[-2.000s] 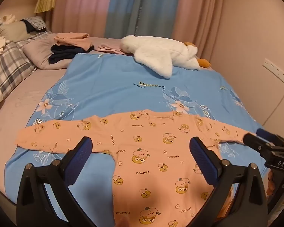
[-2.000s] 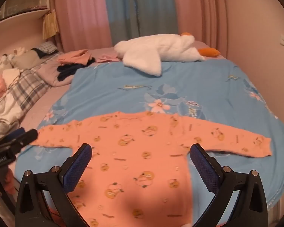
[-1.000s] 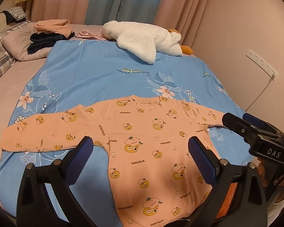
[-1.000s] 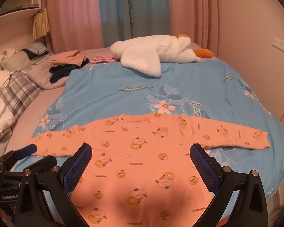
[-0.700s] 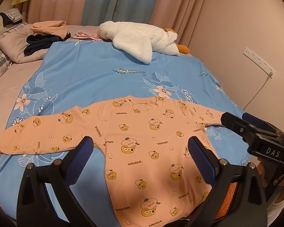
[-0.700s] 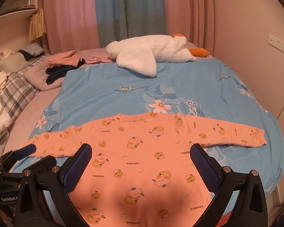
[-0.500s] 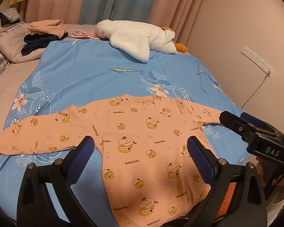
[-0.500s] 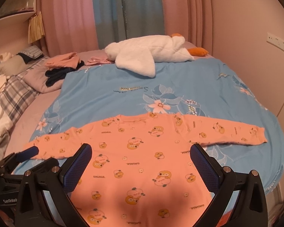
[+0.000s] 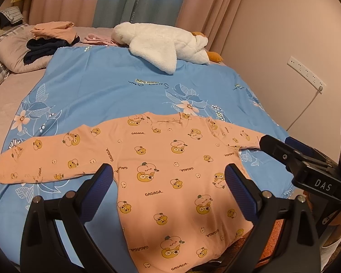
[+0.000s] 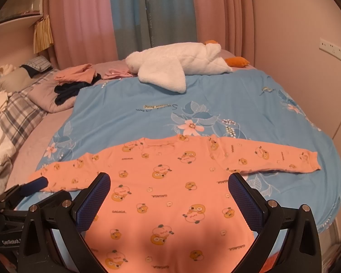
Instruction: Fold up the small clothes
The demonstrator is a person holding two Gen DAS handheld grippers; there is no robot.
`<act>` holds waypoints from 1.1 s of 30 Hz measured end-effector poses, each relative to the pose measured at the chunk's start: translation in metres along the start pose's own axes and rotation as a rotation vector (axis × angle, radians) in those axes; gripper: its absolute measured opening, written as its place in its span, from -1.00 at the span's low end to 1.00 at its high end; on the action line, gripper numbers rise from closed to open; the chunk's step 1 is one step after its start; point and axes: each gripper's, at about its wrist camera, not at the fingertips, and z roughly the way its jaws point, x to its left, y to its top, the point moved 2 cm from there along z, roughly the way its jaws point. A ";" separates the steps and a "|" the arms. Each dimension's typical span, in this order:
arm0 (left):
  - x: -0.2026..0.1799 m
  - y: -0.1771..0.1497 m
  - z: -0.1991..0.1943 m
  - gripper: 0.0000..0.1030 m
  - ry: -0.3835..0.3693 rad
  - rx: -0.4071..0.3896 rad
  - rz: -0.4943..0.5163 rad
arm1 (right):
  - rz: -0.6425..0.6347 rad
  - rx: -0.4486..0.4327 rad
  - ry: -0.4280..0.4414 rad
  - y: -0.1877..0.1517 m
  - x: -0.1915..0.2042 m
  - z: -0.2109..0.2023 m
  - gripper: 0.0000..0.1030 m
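An orange long-sleeved child's shirt [image 9: 166, 170] with duck prints lies flat, sleeves spread out, on a blue floral blanket [image 9: 106, 91]; it also shows in the right wrist view [image 10: 170, 182]. My left gripper [image 9: 169, 182] is open and empty above the shirt's lower half. My right gripper [image 10: 169, 191] is open and empty above the shirt's hem. Each gripper shows in the other's view: the right one [image 9: 286, 147] by the right sleeve, the left one [image 10: 31, 185] over the left cuff.
A white plush goose [image 10: 177, 66] lies at the far end of the bed. Folded orange and dark clothes [image 10: 77, 82] and a small pink garment [image 10: 117, 74] lie on pillows at the back left. A wall with sockets [image 9: 307, 72] runs along the right.
Both grippers have drawn back and risen a little, staying open. The shirt has not moved.
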 end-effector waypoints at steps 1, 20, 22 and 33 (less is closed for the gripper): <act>0.000 0.000 0.000 0.91 0.001 -0.001 -0.001 | -0.001 -0.001 0.001 0.000 0.000 0.000 1.00; -0.015 -0.003 -0.007 0.92 0.045 -0.103 -0.071 | -0.056 -0.013 0.121 0.006 -0.018 -0.006 1.00; -0.021 -0.003 -0.005 0.92 0.074 -0.104 -0.081 | -0.059 -0.018 0.134 0.005 -0.024 -0.007 1.00; -0.037 -0.004 -0.008 0.93 0.035 -0.115 -0.117 | -0.002 -0.024 0.170 0.000 -0.051 -0.010 1.00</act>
